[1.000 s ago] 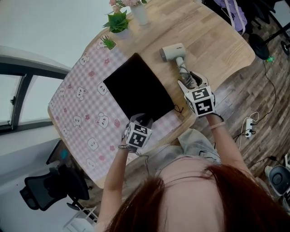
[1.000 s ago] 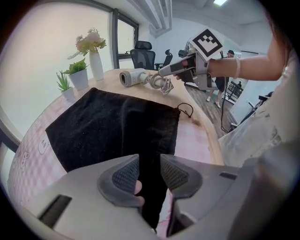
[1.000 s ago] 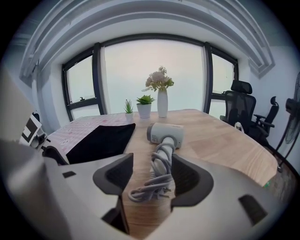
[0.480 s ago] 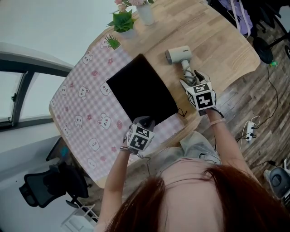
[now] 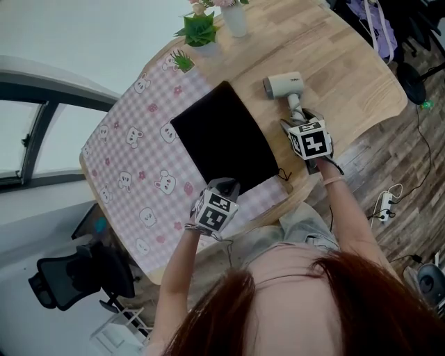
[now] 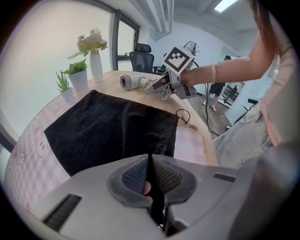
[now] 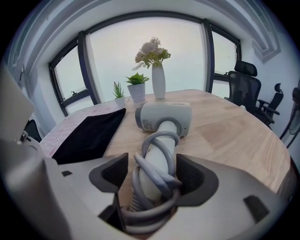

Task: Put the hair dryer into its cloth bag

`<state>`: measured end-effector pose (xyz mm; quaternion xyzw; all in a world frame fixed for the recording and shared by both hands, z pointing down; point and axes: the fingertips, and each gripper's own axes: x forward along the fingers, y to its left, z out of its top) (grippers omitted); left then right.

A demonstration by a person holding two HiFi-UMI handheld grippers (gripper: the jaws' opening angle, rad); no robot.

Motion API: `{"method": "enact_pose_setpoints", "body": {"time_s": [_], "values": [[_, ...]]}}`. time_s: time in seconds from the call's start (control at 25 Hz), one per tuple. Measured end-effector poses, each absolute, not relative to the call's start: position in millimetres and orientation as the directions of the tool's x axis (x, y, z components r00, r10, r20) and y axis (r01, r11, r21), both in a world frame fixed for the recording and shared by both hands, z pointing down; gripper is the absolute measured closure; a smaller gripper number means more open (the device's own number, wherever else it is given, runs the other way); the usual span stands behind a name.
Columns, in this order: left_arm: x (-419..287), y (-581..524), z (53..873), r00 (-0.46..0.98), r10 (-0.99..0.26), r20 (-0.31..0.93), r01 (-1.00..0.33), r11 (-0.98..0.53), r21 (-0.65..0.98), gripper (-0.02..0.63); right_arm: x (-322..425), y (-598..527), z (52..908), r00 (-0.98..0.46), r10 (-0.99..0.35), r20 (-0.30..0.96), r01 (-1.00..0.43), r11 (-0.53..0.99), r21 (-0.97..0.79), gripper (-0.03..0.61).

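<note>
The white hair dryer (image 5: 284, 85) lies on the wooden table, its grey cord wound round the handle (image 7: 157, 159). My right gripper (image 5: 299, 124) straddles that handle; its jaws are opening and stand wide on either side, the pads clear of it (image 7: 154, 180). The black cloth bag (image 5: 222, 139) lies flat on the pink checked cloth. My left gripper (image 5: 224, 186) is at the bag's near edge. Its jaws are closing, the pads almost together with a sliver of black cloth pinched between them (image 6: 150, 176). The bag (image 6: 112, 129) spreads out beyond them.
A white vase of flowers (image 5: 235, 17) and two small potted plants (image 5: 201, 33) stand at the table's far edge. The pink checked cloth (image 5: 132, 160) covers the left part. The table's rim (image 5: 306, 191) runs close to both grippers. An office chair (image 5: 69, 285) stands lower left.
My left gripper's jaws have come together on the bag's near edge. My right gripper has sunk and moved forward over the dryer's handle.
</note>
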<state>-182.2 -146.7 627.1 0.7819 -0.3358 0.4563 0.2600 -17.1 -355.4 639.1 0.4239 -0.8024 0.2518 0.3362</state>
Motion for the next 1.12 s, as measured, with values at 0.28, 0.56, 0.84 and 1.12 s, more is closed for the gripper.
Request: {"method": "enact_pose_setpoints", "body": {"time_s": [0.28,0.56,0.84,1.12], "values": [[-183.8,-152.0,611.3,0.375,-0.318,0.871,-0.762,-0.641,0.094,0.589,-18.7,-355.4,650.3,-0.403,-0.462,0.790,-0.851,0.506,-0.138,0.301],[-181.6,-158.9,593.9,0.387,-0.374,0.843,-0.770,-0.634,0.073,0.594,-12.0,-358.0,649.0,-0.366,-0.483,0.795,-0.853,0.516,-0.080,0.371],[-181.9,-166.9,579.3,0.381,-0.425,0.821,-0.788,-0.614,0.049,0.597,-4.4,-356.1,644.2,-0.361,-0.531,0.767,-0.867,0.493,-0.067,0.374],[-182.0,-171.4,567.1,0.374,-0.459,0.806,-0.801,-0.598,0.030,0.597,-1.8,-343.0,626.6,-0.402,-0.541,0.739,-0.848,0.524,-0.078,0.374]]}}
